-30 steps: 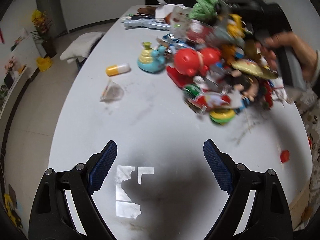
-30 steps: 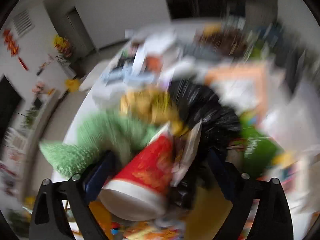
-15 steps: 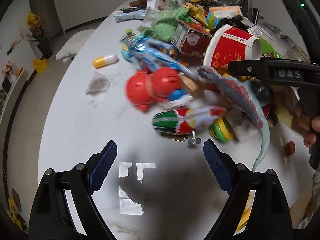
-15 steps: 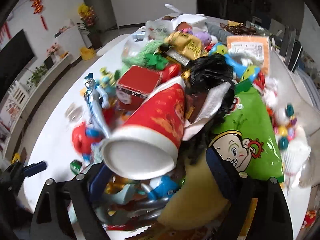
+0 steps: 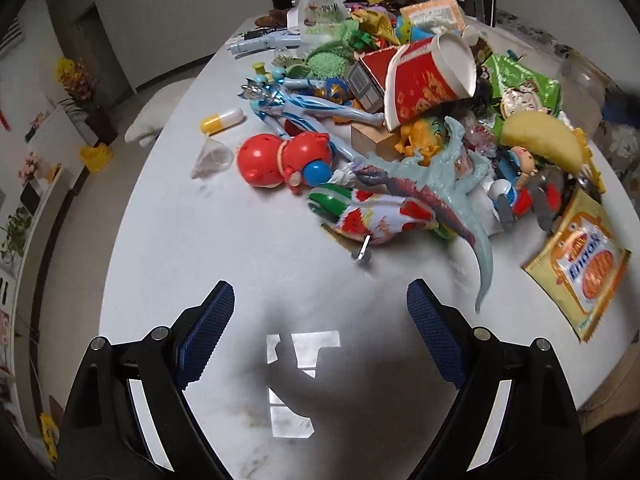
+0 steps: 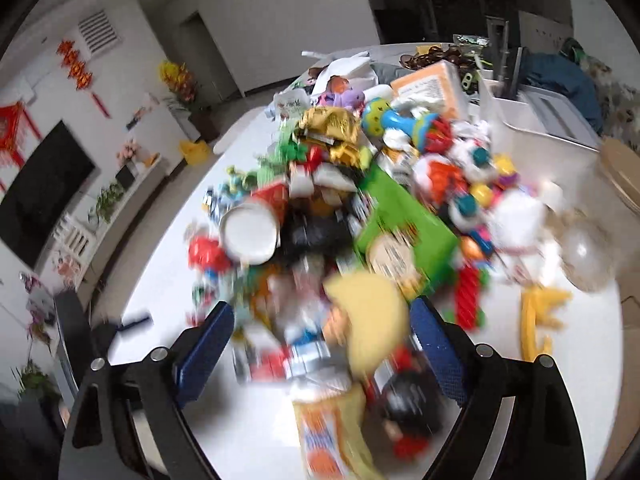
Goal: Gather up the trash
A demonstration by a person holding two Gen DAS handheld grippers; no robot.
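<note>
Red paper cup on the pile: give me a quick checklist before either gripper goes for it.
1. Left gripper empty, jaws wide apart: ok.
2. Right gripper empty, jaws wide apart: ok.
3. Red paper cup located, lying on its side atop the pile, mouth up and to the right: ok.
4. Cup free of clutter: not ok, the red box and the orange toy crowd it.
5. Right wrist view sharp enough to aim: not ok, motion blur.
6. Bin for the trash in sight: cannot tell.
</note>
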